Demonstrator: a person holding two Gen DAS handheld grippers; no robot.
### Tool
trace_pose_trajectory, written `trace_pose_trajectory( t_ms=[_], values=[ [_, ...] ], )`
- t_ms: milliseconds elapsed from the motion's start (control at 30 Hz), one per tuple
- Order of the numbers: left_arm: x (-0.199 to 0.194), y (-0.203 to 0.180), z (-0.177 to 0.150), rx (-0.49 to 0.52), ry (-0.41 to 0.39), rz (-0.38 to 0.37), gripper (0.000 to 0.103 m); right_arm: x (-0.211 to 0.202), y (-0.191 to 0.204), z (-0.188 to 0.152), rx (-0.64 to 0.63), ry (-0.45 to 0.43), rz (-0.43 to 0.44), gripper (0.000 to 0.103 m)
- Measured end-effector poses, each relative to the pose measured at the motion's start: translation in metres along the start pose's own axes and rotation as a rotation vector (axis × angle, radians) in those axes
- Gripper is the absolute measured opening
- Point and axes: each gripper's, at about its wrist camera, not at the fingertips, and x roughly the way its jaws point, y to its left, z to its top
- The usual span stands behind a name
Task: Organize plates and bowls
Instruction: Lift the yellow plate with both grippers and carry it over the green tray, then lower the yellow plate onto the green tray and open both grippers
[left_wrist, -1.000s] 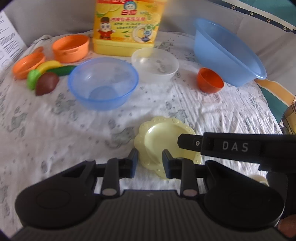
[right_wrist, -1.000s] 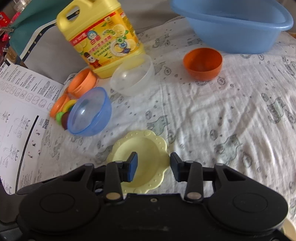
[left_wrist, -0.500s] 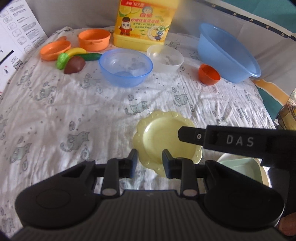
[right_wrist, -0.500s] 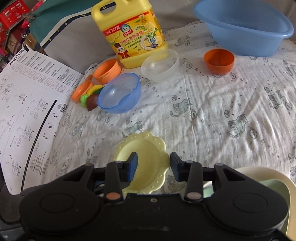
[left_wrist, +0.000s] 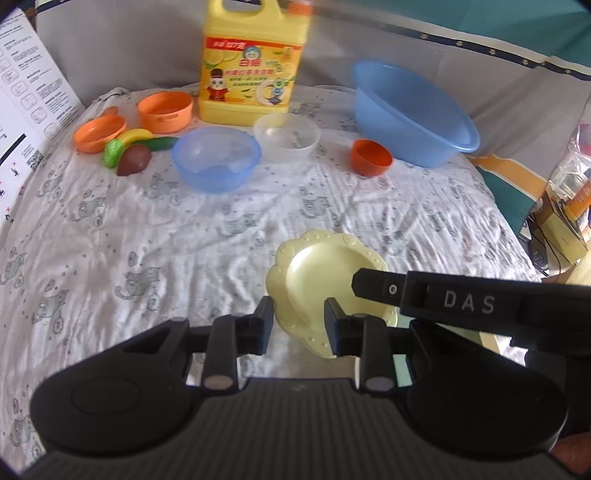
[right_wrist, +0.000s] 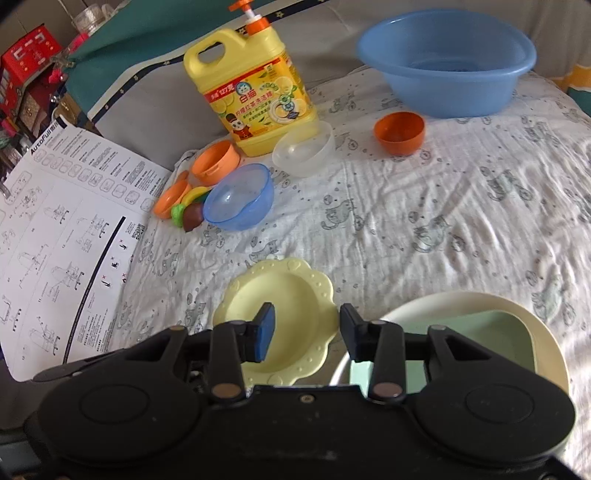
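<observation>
Both grippers hang over the yellow plate (right_wrist: 284, 314). The left gripper (left_wrist: 298, 321) and right gripper (right_wrist: 306, 332) are narrow, holding nothing. Bare cloth (left_wrist: 147, 236) lies left.

Both wrist views angled down over bed from near edge, facing detergent jug (left_wrist: 255, 62) (right_wrist: 255, 96), sharing yellow plate (left_wrist: 317, 273) (right_wrist: 284, 306), close below

A home, likely a bedroom: dishes sit on a bed under a cat-print sheet (left_wrist: 184, 236), beside a detergent jug (right_wrist: 255, 92), a wash basin (right_wrist: 447, 62), toy food (left_wrist: 129, 151) and an instruction sheet (right_wrist: 62, 236); cluttered shelves (right_wrist: 26, 85) stand behind
</observation>
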Motion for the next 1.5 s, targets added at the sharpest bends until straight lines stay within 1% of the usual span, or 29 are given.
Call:
trace_pose_trajectory(
  t_ms=[533, 833, 1133, 1433, 1500],
  values=[
    [-0.013, -0.053, -0.013, 0.094, 0.022, -0.035, 0.028, -0.056, -0.046, -0.026, 0.086, -0.066, 0.010, 0.039],
    [-0.004, -0.088, -0.030, 0.172, 0.085, -0.058, 0.029, -0.078, -0.077, -0.049, 0.128, -0.071, -0.035, 0.039],
    [0.008, -0.108, -0.041, 0.225, 0.136, -0.062, 0.033, -0.080, -0.094, -0.063, 0.159, -0.053, -0.059, 0.041],
    [0.020, -0.110, -0.043, 0.225, 0.175, -0.056, 0.034, -0.076, -0.093, -0.065, 0.164, -0.048, -0.068, 0.041],
    [0.022, -0.111, -0.044, 0.229, 0.182, -0.059, 0.034, -0.075, -0.093, -0.065, 0.168, -0.047, -0.073, 0.043]
  ],
)
